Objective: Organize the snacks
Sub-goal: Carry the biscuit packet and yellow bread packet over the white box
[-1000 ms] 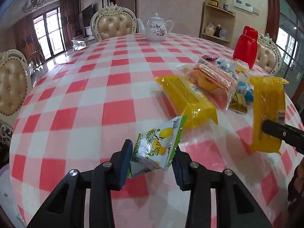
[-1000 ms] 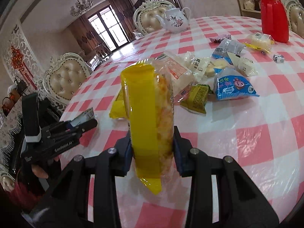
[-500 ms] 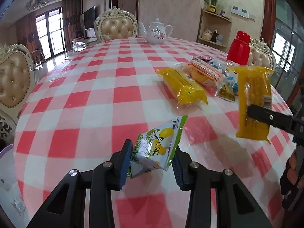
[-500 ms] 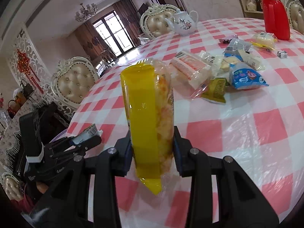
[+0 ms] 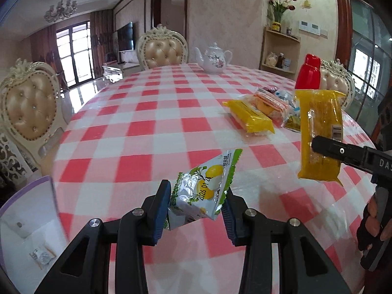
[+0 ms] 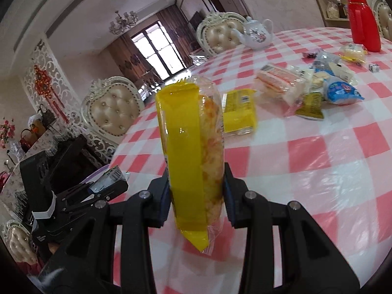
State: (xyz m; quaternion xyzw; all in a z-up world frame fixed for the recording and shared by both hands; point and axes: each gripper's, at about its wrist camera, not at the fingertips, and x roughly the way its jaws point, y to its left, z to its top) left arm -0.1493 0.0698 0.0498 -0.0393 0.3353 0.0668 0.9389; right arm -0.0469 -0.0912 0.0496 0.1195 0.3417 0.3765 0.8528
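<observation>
Over the near edge of the checked table [image 5: 152, 132], both claws are loaded. The left gripper [image 5: 197, 207] is closed on a small green pouch [image 5: 204, 189] with a lemon picture, pinched across its lower half so the top corner sticks up and to the right. The right gripper [image 6: 197, 192] is clamped on a long yellow pack [image 6: 189, 156] of orange snacks, held upright by its lower third, with most of its length standing free above the pads.

At the near left, off the table edge, a white bin [image 5: 27, 223] with a purple rim shows, with one small wrapped item in its bottom; it looks like the likely drop place, though that is a guess. The remaining pile [image 6: 316, 85] lies on the far right of the table, near a red flask [image 6: 362, 19], and another yellow pack [image 6: 238, 112] lies just left of it.

Both packets look light and crinkly, with slick film that could slide between the pads. The pouch is puffed and soft, so it will crush if squeezed hard; a hold across its middle is safest. The long pack likely holds brittle pieces and may sway from a low grip, so a mid-length hold suits it better.
</observation>
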